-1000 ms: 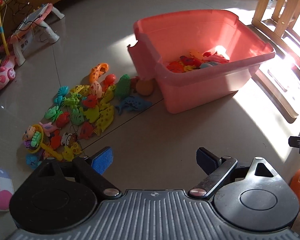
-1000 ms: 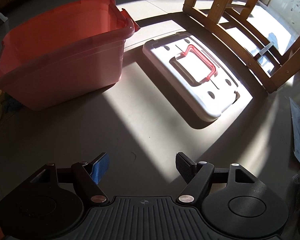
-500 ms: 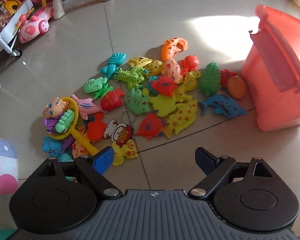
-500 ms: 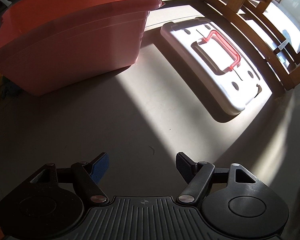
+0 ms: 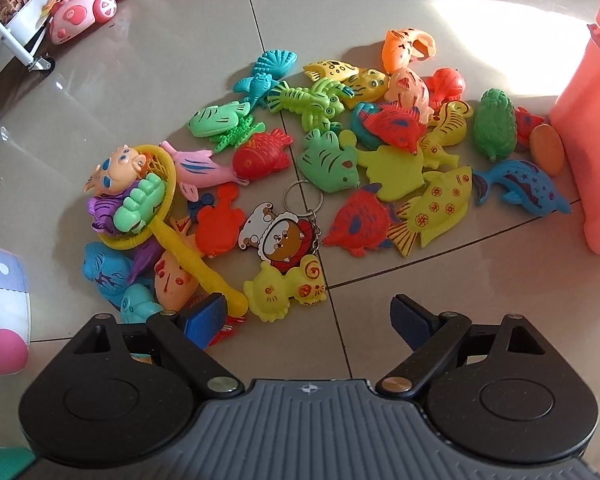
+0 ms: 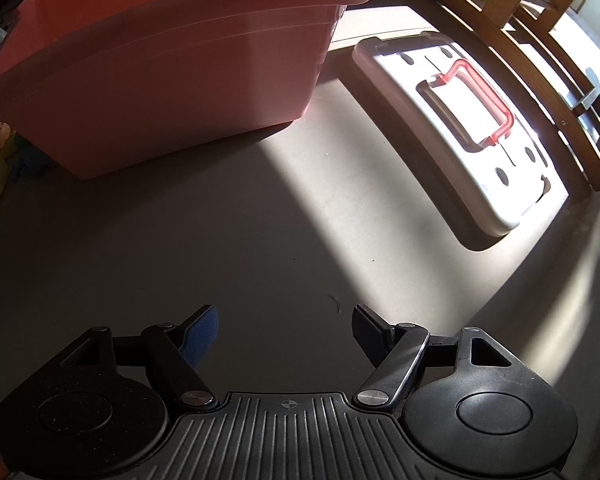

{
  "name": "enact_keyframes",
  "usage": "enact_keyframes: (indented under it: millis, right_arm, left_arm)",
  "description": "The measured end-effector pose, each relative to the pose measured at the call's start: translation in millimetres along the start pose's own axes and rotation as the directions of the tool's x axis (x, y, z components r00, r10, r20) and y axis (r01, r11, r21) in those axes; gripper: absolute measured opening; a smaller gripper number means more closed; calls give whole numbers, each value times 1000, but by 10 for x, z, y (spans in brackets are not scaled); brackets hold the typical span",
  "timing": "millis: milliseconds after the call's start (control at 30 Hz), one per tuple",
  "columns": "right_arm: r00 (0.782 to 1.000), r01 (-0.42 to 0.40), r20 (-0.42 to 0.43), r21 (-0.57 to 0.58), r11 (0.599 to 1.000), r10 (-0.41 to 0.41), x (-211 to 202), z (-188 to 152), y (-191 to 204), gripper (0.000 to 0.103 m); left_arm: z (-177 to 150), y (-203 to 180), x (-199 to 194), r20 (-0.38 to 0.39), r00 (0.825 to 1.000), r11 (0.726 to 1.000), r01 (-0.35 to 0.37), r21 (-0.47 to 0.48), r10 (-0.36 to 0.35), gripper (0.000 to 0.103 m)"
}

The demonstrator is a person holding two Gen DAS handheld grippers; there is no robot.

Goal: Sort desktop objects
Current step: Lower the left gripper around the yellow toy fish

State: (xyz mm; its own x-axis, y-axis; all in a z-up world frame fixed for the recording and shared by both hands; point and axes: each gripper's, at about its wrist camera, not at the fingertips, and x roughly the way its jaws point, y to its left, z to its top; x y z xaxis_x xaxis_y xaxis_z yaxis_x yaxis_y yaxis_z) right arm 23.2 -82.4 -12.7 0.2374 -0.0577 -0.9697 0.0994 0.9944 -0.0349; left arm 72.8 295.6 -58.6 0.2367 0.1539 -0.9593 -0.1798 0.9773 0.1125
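Left gripper (image 5: pixel 306 316) points down at tiled floor (image 5: pixel 180 60), jaws wide apart, nothing between blue pads, nothing held. Left pad sits over the end of the yellow plastic toy scoop net's (image 5: pixel 168 216) handle; contact cannot be told. Scattered pile of flat plastic sea-animal toys lies on the floor ahead of it. Nearest to the jaws: yellow plastic snail-like toy (image 5: pixel 286 286), and touching its upper edge a cartoon dog keychain with metal ring (image 5: pixel 278 236). Red plastic crab-shaped toy (image 5: pixel 218 226) just left of keychain. Red fish with blue marks (image 5: pixel 358 222) and yellow fish with orange flower dots (image 5: pixel 436 210) overlap to the right. Blue plastic dolphin (image 5: pixel 520 188) lies near the base of the pink plastic storage bin (image 5: pixel 592 128) at the right edge. Green ridged shell toy (image 5: pixel 494 124) and orange oval toy (image 5: pixel 546 148) beside bin wall. Net hoop holds a light green toy (image 5: pixel 140 204) and a peach cartoon-face toy (image 5: pixel 116 168). Pink toy car (image 5: pixel 84 12) far upper left, well apart from pile.

Right gripper (image 6: pixel 286 326) points down over bare grey floor (image 6: pixel 240 240), jaws partly open, empty. The pink bin (image 6: pixel 172 80) stands ahead left; white plastic lid with red handle (image 6: pixel 472 128) lies flat on floor to its right, beside wooden chair frame (image 6: pixel 540 40).
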Motion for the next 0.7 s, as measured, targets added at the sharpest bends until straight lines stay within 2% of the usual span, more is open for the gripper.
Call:
enact_keyframes:
  millis: [200,333,633,700]
  right_arm:
    - [1000,3,-16,6,1000,-3,38,-17,-19,71]
    - [1000,1,-17,23,1000,0,45,-17,-43,71]
    - [1000,-2,-21,10,1000,2,54,-27,-21,71]
    - [1000,0,-23,12,1000,1,61,-26,-30,71]
  left_arm:
    - [16,-31,44,0,1000,1000,-26,13,26,91]
    - [45,11,80,4,999,999,-33,-17,33,92]
    - [98,9,193,-23,1000,999,12,-41,-13,91]
    - [95,26,217,-31,999,998,18,-58,-20,85]
